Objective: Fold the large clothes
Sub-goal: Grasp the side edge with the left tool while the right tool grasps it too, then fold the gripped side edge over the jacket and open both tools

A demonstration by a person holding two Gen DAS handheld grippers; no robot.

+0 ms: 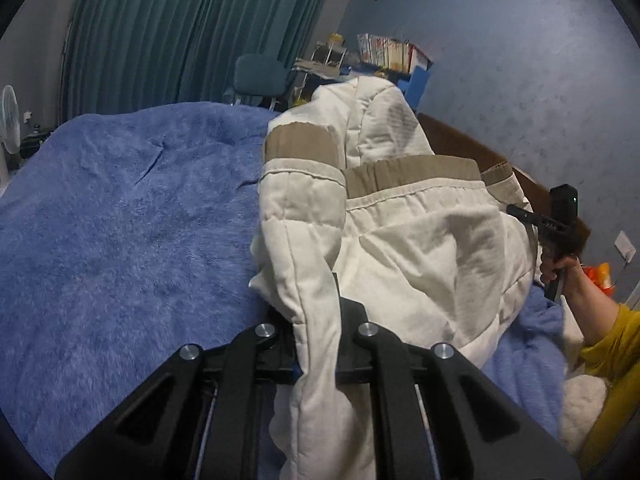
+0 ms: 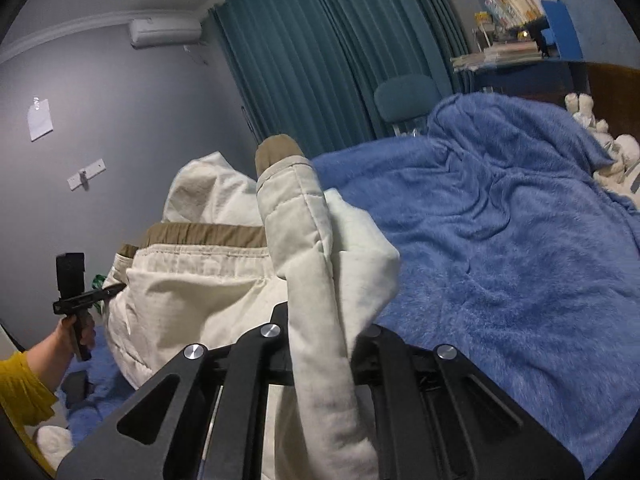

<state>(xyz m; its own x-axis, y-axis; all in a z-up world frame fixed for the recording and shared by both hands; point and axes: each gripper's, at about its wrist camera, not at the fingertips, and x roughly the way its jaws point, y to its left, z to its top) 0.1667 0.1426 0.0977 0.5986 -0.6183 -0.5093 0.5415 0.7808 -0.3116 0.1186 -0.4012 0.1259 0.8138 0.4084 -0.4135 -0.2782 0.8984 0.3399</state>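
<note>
Blue blanket [image 1: 120, 220] covers the bed, teal curtains [image 2: 320, 60] behind.
Left gripper [image 1: 316, 320] and right gripper [image 2: 320, 328] each clamp tight on the cream quilted jacket [image 1: 420, 240], raised at 12 o'clock.

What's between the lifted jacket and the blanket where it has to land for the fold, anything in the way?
Nothing visible. The cream jacket hangs from the left gripper and the right gripper, both shut on it. The blue blanket beyond it lies bare; the white plush toys sit off at its far edge.
</note>
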